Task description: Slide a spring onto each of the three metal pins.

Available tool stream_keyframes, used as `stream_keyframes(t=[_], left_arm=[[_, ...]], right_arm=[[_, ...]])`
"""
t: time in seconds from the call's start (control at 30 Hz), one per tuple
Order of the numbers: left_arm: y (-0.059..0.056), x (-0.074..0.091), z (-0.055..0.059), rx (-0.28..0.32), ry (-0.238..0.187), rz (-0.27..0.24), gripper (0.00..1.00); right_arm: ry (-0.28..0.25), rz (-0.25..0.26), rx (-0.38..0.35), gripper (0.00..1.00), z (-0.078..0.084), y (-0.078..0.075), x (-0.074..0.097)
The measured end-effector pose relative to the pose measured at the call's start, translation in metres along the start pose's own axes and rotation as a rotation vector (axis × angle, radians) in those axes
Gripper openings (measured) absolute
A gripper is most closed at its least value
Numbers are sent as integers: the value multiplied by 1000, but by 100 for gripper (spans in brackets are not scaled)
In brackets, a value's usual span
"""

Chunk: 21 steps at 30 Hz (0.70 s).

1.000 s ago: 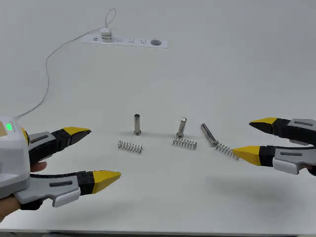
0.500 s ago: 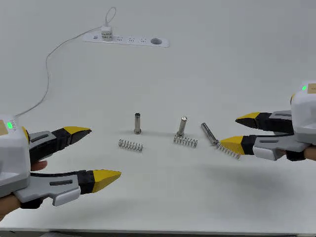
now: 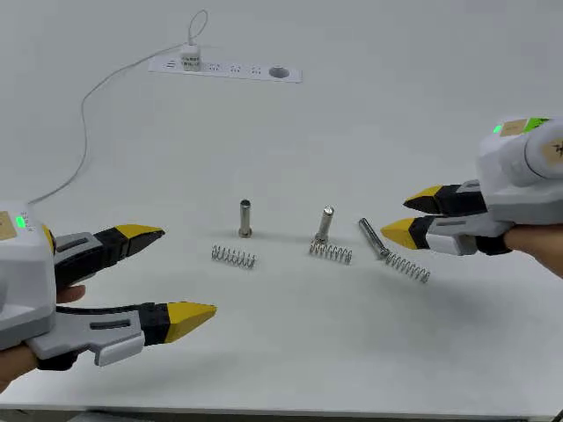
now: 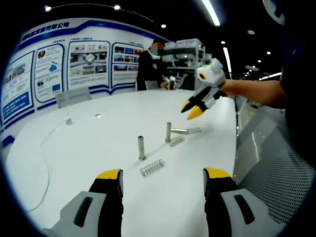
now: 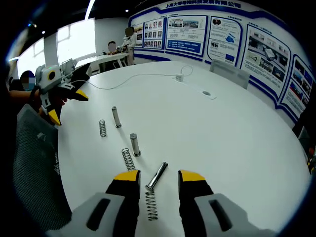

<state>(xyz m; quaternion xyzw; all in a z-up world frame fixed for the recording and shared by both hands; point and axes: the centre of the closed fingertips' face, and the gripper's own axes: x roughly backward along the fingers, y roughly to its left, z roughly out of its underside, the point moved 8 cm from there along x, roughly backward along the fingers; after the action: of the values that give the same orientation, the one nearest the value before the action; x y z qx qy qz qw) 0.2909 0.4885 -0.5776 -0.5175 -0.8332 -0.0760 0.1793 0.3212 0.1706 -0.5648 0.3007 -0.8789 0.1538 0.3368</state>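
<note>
Left claw point(image 3: 189, 271) and right claw point(image 3: 395, 215) both gape, their bodies partly cut off

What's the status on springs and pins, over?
Left claw open, empty. Right claw open, by the lying pin. Springs all loose, none on pins. Nothing in the way.

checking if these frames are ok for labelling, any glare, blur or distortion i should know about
Head view: even, soft light on the white table, only faint shadows, middle spring sharp. Left gripper view: fisheye curves the table edge, ceiling lights flare. Right gripper view: same curving; lying pin crisp.
</note>
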Motion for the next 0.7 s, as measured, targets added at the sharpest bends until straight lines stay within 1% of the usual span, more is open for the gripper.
stream_keyframes(t=[0.1,0.33,0.47,0.7], left_arm=[[0,0,-1,-1,-2,0,67],[1,-1,-1,-1,-2,0,67],[0,0,-2,-3,-5,1,67],[1,1,-3,-4,-8,-2,68]], right_arm=[[20,10,-6,29,-2,-2,-5],[73,12,-11,26,-5,-3,-19],[112,21,-4,24,-4,-3,-27],[159,29,-8,22,0,-4,-37]])
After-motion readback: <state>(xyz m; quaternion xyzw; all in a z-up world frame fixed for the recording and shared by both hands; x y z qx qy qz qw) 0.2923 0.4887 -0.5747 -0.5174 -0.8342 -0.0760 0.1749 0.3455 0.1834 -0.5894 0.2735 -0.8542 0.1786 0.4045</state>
